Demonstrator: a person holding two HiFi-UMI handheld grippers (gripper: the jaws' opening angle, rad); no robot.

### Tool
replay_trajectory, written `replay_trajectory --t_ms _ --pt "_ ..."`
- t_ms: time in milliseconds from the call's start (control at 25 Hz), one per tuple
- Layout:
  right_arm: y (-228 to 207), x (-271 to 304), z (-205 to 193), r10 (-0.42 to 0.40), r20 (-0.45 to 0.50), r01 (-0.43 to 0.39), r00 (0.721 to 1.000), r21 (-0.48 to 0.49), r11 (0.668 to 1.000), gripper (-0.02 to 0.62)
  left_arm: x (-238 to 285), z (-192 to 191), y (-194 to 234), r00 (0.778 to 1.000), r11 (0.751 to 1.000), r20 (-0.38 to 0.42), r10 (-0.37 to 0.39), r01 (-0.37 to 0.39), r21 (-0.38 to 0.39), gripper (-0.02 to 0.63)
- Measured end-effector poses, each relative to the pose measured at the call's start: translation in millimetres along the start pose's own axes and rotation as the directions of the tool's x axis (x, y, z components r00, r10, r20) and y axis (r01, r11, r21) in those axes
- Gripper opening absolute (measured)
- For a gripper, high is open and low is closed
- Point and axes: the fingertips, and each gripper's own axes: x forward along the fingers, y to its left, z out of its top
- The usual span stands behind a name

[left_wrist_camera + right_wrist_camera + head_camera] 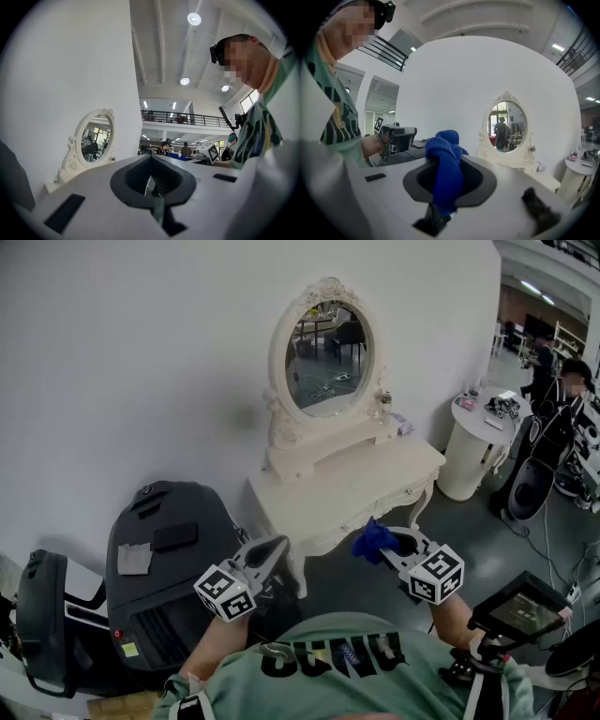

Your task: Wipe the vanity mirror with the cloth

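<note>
Only real print: big dark letters across my green shirt [328, 657], upside down, can't read for sure. Yellow sticker [129, 649] on black machine [173, 577]: too small. Cubes on L tongs [272, 554] & R tongs [386, 545]: b/w square codes, no letters.

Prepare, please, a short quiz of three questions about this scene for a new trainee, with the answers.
1. True or false: the left gripper holds the blue cloth.
2. Where does the vanity mirror stand? A) on the white dressing table; B) on the floor; C) on the black case.
3. Is the cloth touching the mirror now?
Key: 1 false, the right gripper is shut on it; 2 A; 3 no, it is held apart from it.
</note>
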Motion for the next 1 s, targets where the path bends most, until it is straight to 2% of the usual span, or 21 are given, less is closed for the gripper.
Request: replay_trajectory --t_ms 480,680,1000 --pt "5 2 -1 0.019 -0.005 -0.019 1.0 -0.008 1.0 0.069 -2 -4 2 1.0 1.0 0.0 0.007 -0.007 -0.013 0.006" --pt "6 0 1 0.051 0.024 -0.052 0.998 0.012 0.999 0.071 2 -7 1 1.0 1.0 -0.004 0.012 -0.012 -0.014 0.006" --pt "-31 -35 -2 0.059 0.039 -0.059 0.998 0.016 0.998 0.071 50 -7 -23 1.0 1.0 -0.002 0.002 -0.002 0.01 0.006"
